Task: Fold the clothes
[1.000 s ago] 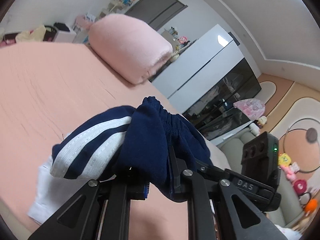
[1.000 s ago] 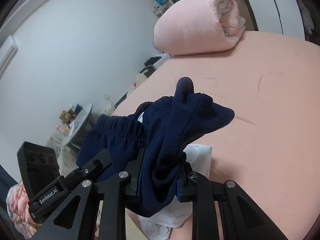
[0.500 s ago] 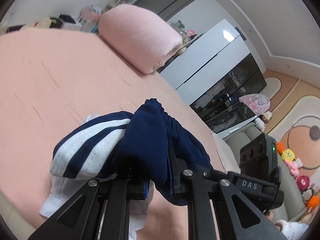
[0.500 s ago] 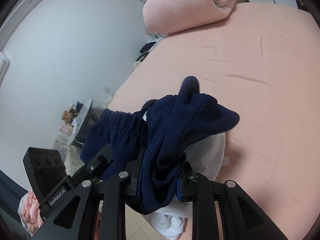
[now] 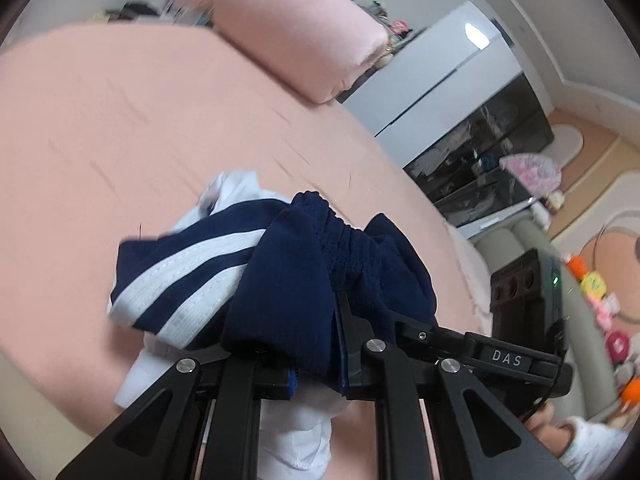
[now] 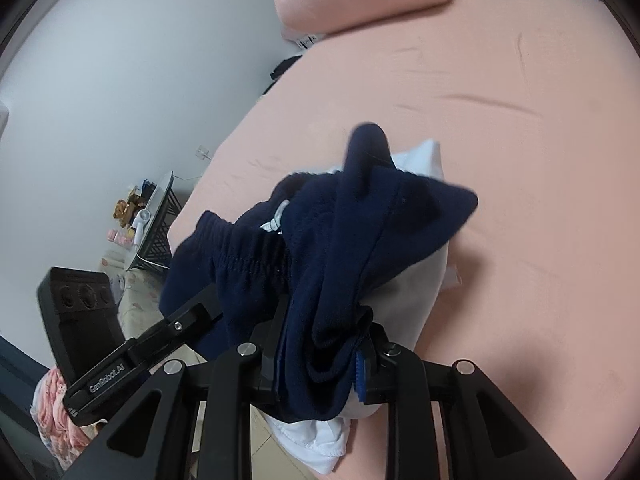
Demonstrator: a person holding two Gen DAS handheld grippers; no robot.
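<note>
Navy cloth fills the middle of both wrist views: a pair of dark blue shorts point(image 5: 304, 272) with two white stripes down one side and a gathered elastic waistband, bunched up above the near edge of a bed point(image 5: 120, 120) covered in a peach-pink sheet. The left gripper point(image 5: 314, 354) is closed on one bunch of the shorts, the fabric pinched between its black fingers and spilling over them toward the far side, striped part hanging to the left. The right gripper point(image 6: 320, 360) is likewise clamped on another bunch of the same shorts point(image 6: 340, 248), with the waistband stretching off to the left toward the other gripper's black body point(image 6: 80, 312). Under the shorts lies a white garment point(image 5: 296, 432), crumpled on the sheet at the bed's near edge and partly drooping over it; in the right view it shows as a white garment point(image 6: 416, 272) beneath and beyond the navy cloth. At the far end of the bed sits a rolled pink blanket point(image 5: 304, 40), resting on the sheet. A dark crate-like stand point(image 6: 158, 228) on the floor at the left of the right view carries small items on top, among them what look like a soft toy and bottles, too small to tell. To the right in the left view stand a white wardrobe point(image 5: 432, 80) and a dark glass cabinet point(image 5: 492, 144) with blurred things inside.
</note>
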